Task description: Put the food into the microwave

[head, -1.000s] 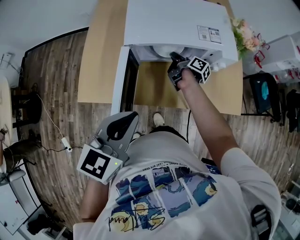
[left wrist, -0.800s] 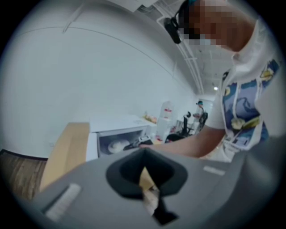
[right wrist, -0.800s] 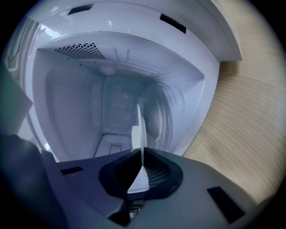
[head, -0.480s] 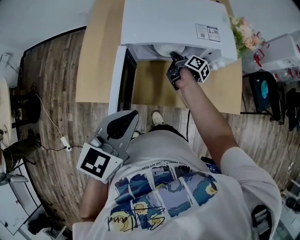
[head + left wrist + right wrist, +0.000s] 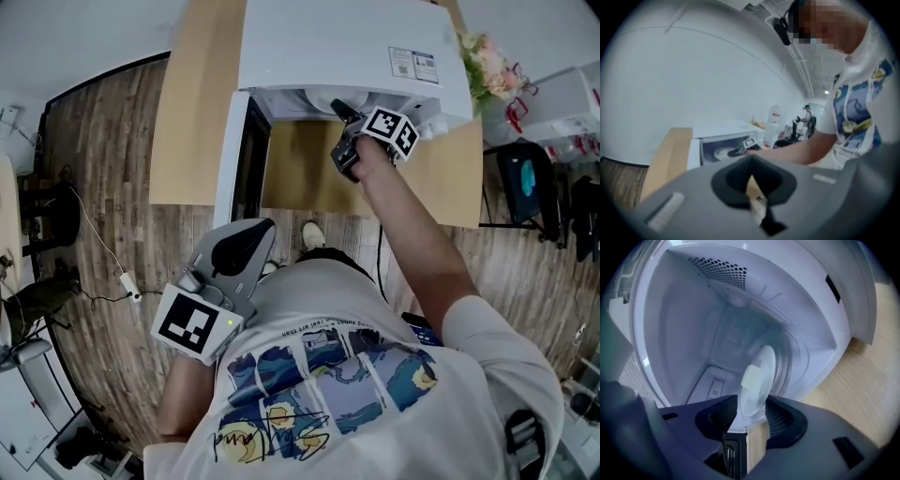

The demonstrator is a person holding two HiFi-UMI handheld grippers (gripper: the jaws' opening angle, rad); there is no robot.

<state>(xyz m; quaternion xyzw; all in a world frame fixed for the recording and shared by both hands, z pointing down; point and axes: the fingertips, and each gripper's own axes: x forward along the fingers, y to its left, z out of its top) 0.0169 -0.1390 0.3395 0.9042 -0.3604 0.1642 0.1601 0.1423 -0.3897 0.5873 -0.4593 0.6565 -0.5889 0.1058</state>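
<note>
Right gripper view: we note the right gripper (image 5: pixel 752 414) with jaws opening and the plate (image 5: pixel 758 385) of pale food (image 5: pixel 751 377) between them at twelve o'clock, inside the microwave (image 5: pixel 684 338). We judge it light, stiff, breakable; grip the rim. Left gripper (image 5: pixel 265 228) closed, empty, seven o'clock.

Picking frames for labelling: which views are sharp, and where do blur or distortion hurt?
Head view: sharp, evenly lit, edges bowed by the wide lens. Left gripper view: soft all over, microwave small and hazy, dark corners. Right gripper view: clear, tilted, microwave interior bright and washed pale; plate readable.
</note>
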